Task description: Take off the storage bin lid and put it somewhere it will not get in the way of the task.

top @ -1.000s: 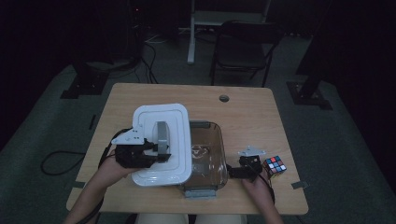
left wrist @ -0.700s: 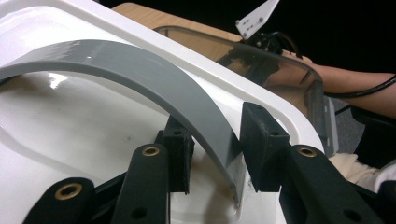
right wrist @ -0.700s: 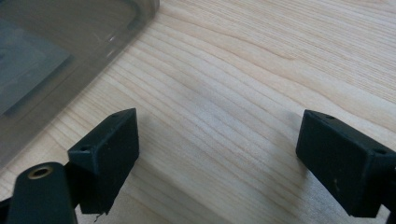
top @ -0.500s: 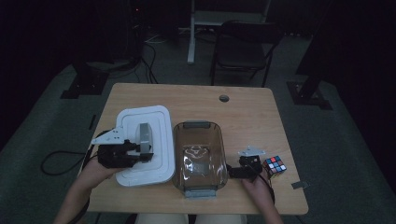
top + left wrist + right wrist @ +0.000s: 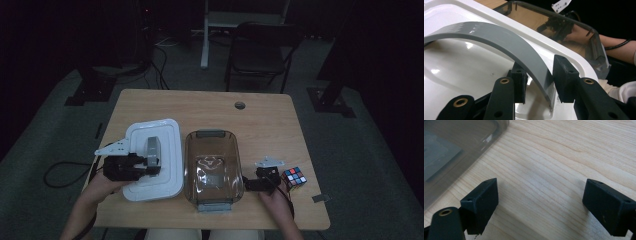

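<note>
Lid sits lower left of the high view, beside the clear box; my left gripper pinches its grey handle. Right gripper idles wide over bare table. Unpacking step, I judge; next, let go.

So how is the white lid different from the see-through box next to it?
The white plastic lid is solid white; the clear smoky plastic box is see-through. The lid is flat with a grey arched handle; the box is deep and open on top. The left hand-held gripper is around the lid's handle; nothing holds the box. Both are rounded rectangles on the table.
</note>
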### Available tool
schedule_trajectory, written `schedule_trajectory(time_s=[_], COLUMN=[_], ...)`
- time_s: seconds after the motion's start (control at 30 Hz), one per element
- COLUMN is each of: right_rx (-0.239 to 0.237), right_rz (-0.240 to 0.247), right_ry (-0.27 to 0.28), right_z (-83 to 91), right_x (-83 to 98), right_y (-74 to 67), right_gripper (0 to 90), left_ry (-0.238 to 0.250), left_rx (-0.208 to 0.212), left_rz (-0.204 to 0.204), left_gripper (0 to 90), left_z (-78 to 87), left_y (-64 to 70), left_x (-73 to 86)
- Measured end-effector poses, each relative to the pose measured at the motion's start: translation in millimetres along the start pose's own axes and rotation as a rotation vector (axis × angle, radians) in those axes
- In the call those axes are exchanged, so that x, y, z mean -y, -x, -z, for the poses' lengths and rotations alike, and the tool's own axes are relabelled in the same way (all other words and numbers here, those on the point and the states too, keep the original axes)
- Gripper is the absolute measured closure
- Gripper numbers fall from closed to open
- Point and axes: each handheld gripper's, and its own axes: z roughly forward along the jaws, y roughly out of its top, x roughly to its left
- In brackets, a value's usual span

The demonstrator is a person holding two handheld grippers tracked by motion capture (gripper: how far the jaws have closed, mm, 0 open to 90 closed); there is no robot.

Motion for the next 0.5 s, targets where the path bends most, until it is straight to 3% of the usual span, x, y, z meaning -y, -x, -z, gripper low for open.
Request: schedule_trajectory(time_s=[0.33, 0.43, 0.5], right_rx=[0.0, 0.0, 0.0], right_rz=[-0.001, -0.001, -0.001], right_ry=[-0.001, -0.001, -0.001], right_z=[0.1, 0.0, 0.0], right_x=[0.0, 0.0, 0.0], right_y=[-0.1, -0.1, -0.1], right_gripper=[13.1, 13.1, 13.1], left_ry=[-0.046, -0.051, -0.06], left_rx=[0.002, 0.035, 0.035], left_rz=[0.039, 0.052, 0.065], left_gripper=[65.5, 65.5, 65.5], left_z=[-17.5, -26.7, -31.6], left_y=[-12.5, -19.5, -23.4], left_x=[20.9, 30.5, 34.8])
